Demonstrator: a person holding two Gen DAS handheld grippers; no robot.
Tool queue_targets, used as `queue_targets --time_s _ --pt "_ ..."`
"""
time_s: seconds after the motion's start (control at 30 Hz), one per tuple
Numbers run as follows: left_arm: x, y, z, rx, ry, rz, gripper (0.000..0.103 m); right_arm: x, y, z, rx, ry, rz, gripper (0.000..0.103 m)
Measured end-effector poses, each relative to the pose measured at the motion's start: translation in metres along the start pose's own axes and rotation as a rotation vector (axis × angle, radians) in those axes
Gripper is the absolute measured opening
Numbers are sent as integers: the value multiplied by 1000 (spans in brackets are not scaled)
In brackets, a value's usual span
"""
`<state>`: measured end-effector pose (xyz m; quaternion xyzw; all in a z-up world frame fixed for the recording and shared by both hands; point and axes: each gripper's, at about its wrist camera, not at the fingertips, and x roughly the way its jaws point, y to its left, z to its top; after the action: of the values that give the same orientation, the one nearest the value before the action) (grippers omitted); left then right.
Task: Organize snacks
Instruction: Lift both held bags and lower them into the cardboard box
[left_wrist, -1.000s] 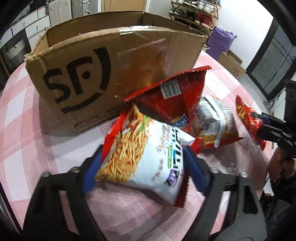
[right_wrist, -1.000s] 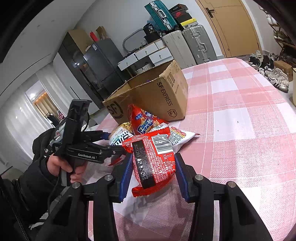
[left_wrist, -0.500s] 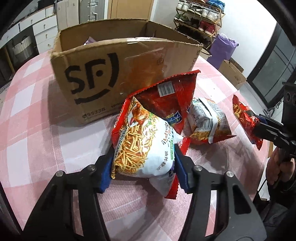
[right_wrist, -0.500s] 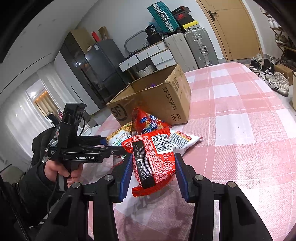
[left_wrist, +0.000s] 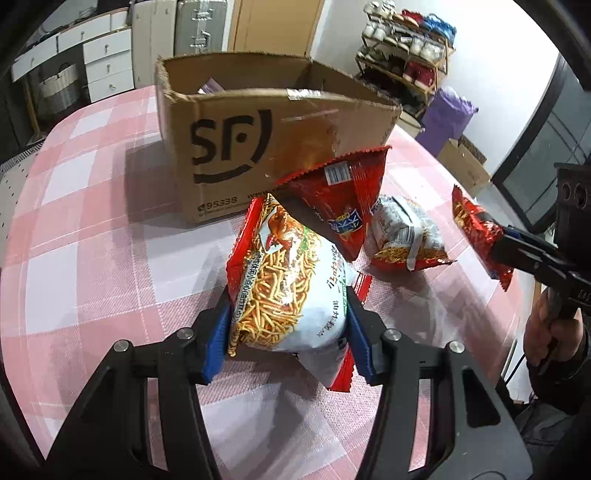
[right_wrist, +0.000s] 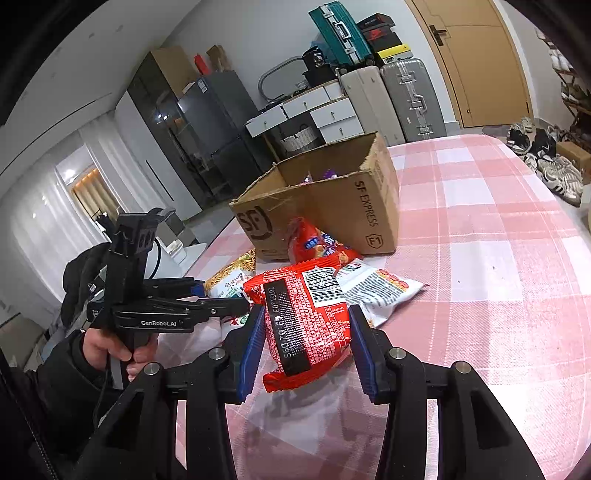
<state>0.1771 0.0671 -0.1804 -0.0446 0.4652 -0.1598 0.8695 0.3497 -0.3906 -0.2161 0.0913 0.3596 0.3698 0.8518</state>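
A: On the pink checked tabletop (left_wrist: 92, 258) stands a brown cardboard box (left_wrist: 258, 147) with its top open. Can you see the snacks?

B: Yes. Just in front of the box lie some snack bags. The left tongs (left_wrist: 286, 332) have just been closing, and now their blue pads (left_wrist: 218, 332) press on both sides of a white and red noodle-snack bag (left_wrist: 288, 288).

A: Is that bag flat on the tabletop?

B: No. It is tipped up, with its far end under a red bag (left_wrist: 340, 199) that leans against the box. The near end sits between the pads.

A: What about the other side?

B: The right tongs (right_wrist: 306, 347) are clamped on a red crinkly bag (right_wrist: 306, 321) with a white barcode. That bag is off the tabletop, and its shadow falls on the cloth below it.

A: Is anything else near?

B: A small white bag (left_wrist: 402, 236) lies on the tabletop beside the leaning red one. It is not touching either pair of tongs.

A: Who holds the tongs?

B: A person in a dark sleeve. The left hand (right_wrist: 114, 350) grips the black handle at the table's edge. In the box, something purple (right_wrist: 328, 172) peeks over the rim, but it is too small to name.
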Motion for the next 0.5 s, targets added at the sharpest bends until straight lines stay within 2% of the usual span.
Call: queue_targets --time_s 0.2,0.5 --pt "-19 -5 10 -29 -46 -10 52 4 11 10 -27 2 4 45" --pt "-77 -12 33 -21 -142 -13 52 10 20 29 -31 -12 40 45"
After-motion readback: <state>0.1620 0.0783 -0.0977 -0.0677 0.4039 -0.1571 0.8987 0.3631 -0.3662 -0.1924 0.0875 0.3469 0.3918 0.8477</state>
